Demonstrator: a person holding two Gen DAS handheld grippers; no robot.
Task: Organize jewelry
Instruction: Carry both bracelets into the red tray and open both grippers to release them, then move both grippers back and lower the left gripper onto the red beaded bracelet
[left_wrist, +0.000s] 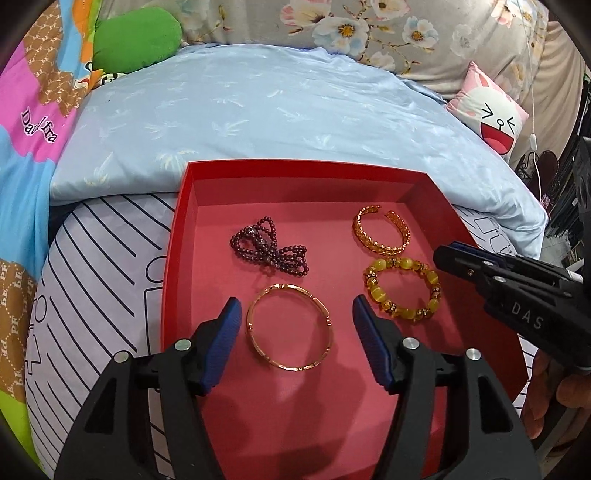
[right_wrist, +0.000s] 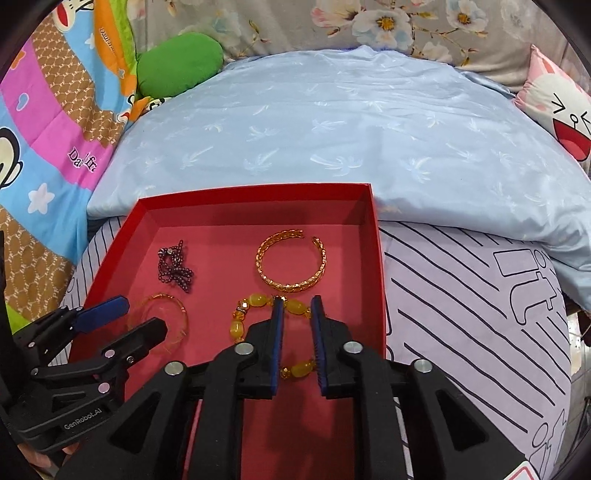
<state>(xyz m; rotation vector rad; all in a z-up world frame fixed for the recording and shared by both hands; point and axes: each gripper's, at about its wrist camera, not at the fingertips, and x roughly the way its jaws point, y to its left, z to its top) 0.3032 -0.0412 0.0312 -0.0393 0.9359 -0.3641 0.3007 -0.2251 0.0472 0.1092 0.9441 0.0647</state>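
Observation:
A red box (left_wrist: 184, 221) (right_wrist: 375, 258) on the bed holds several bracelets. A rose-gold bangle (left_wrist: 290, 326) (right_wrist: 177, 317) lies between my left gripper's open fingers. My left gripper (left_wrist: 293, 314) (right_wrist: 110, 317) hovers just above it, empty. A dark purple bead bracelet (left_wrist: 269, 247) (right_wrist: 175, 267) lies at the back left. A gold open cuff (left_wrist: 382, 230) (right_wrist: 291, 260) lies at the back right. A yellow bead bracelet (left_wrist: 402, 290) (right_wrist: 258, 306) lies in front of the cuff. My right gripper (right_wrist: 297, 310) (left_wrist: 448, 254) is over it, jaws narrowly apart with a yellow bead between them.
A light blue pillow (left_wrist: 277, 107) (right_wrist: 351, 129) lies behind the box. A green cushion (left_wrist: 136, 40) (right_wrist: 181, 62) and colourful quilt (left_wrist: 33, 122) lie at the back left. A pink cartoon pillow (left_wrist: 491, 110) (right_wrist: 561, 107) sits at the back right. The striped sheet (right_wrist: 480, 314) extends right.

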